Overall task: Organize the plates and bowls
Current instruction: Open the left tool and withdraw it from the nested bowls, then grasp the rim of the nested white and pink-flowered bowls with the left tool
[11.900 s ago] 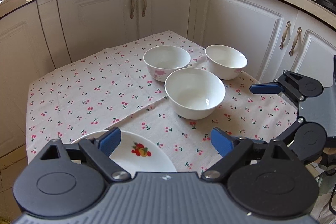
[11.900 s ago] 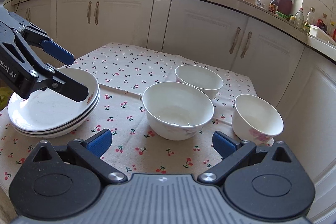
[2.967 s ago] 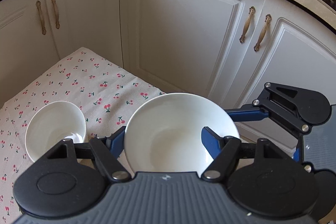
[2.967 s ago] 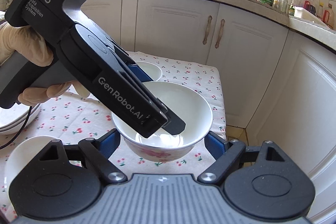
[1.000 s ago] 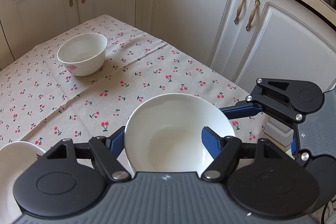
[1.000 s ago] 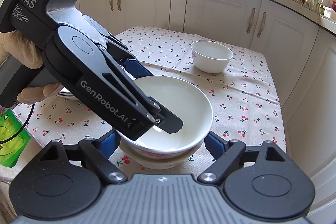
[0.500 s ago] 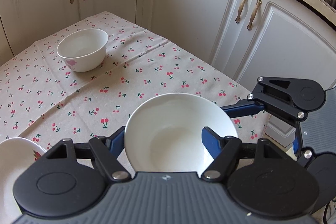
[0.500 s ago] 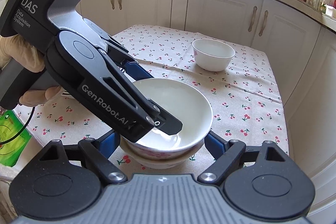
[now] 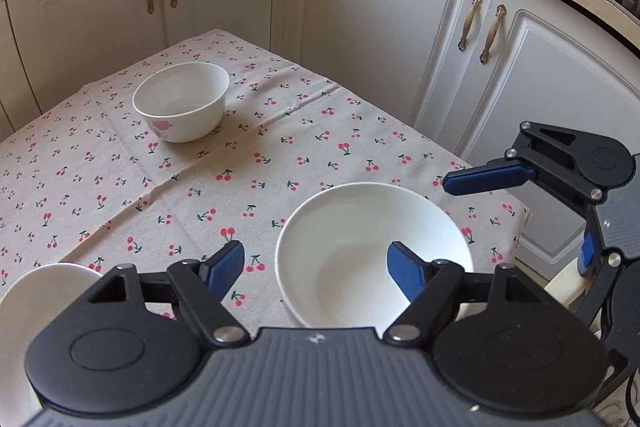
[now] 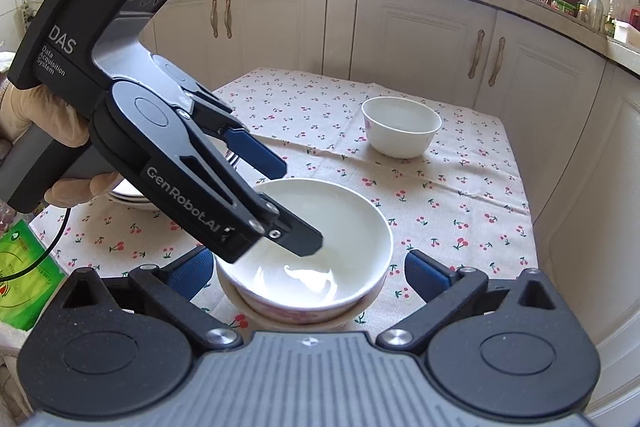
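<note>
Plainly marked "GenRobot.AI", left tongs (image 10: pixel 280 195) and right tongs (image 10: pixel 308 273) are opening, seemingly clear of nested bowls (image 10: pixel 320 267).

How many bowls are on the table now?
3. Two are nested in a stack at the near edge, between the right gripper's opening jaws. The third bowl stands alone at the far side. Nothing suggests more, but the grippers hide part of the table.

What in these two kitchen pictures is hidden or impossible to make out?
- Lower bowl of the stack, right wrist view: the top bowl nested in it covers all but its rim.
- Plates, right wrist view: the left gripper, whose jaws are opening, hides most; their number is unclear.
- Plate, left wrist view: cut off by the gripper body.
- Countertop bottles: labels too small.
</note>
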`<state>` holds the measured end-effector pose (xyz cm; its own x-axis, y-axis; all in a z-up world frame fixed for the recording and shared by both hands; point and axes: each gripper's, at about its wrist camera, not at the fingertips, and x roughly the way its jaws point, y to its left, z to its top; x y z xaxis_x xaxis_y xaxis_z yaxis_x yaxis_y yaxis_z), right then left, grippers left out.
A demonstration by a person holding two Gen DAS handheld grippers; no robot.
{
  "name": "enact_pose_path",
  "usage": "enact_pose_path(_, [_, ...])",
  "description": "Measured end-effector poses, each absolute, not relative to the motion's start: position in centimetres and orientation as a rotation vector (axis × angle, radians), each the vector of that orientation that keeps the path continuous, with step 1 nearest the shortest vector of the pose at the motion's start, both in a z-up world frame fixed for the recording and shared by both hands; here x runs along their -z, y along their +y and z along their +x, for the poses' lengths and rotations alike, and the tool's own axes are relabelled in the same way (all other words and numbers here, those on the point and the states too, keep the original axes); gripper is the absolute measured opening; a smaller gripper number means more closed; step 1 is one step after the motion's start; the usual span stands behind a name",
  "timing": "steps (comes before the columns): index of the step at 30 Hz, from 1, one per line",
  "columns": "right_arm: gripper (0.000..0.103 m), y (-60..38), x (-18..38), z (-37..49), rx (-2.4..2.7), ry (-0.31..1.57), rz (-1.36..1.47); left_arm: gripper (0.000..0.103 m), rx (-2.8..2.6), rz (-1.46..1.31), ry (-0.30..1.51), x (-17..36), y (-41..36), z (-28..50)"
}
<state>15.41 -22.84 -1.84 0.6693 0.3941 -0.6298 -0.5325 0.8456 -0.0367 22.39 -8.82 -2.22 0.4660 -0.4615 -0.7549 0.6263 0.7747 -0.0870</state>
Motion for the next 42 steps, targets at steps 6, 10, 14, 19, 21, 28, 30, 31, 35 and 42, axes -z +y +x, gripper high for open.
enact_pose_path(6, [0.103,-22.9,1.5,15.9,-0.487,0.645,-0.215,0.083,0.637,0.194,0.836,1.7,-7.2,22.6])
enact_pose_path(10, [0.103,-22.6,2.0,15.9,-0.485,0.662,-0.225,0.084,0.633,0.187,0.832,1.6,-6.7,22.7])
enact_pose_path(14, [0.103,-22.4,2.0,15.8,-0.489,0.659,-0.237,0.084,0.636,0.188,0.827,1.5,-6.5,22.7])
enact_pose_path(19, [0.103,-22.7,0.8,16.2,-0.502,0.621,-0.253,0.087,0.632,0.185,0.817,1.0,-6.3,23.4])
enact_pose_path(21, [0.103,-23.1,0.3,16.6,-0.502,0.606,-0.261,0.088,0.627,0.180,0.816,0.8,-6.2,24.1])
enact_pose_path(28, [0.103,-24.9,-1.2,20.3,-0.506,0.572,-0.266,0.088,0.604,0.178,0.823,0.5,-6.2,27.5])
enact_pose_path(30, [0.103,-25.4,-1.2,21.7,-0.498,0.570,-0.274,0.088,0.597,0.174,0.831,0.6,-6.2,29.0])
enact_pose_path(31, [0.103,-25.6,-1.1,22.6,-0.498,0.567,-0.282,0.088,0.593,0.175,0.834,0.7,-6.3,29.8])
enact_pose_path(35, [0.103,-26.2,-0.6,25.8,-0.505,0.572,-0.301,0.088,0.577,0.161,0.845,1.1,-6.4,33.0])
enact_pose_path(42, [0.103,-26.2,1.4,31.8,-0.539,0.605,-0.312,0.088,0.560,0.149,0.852,2.3,-7.2,38.3])
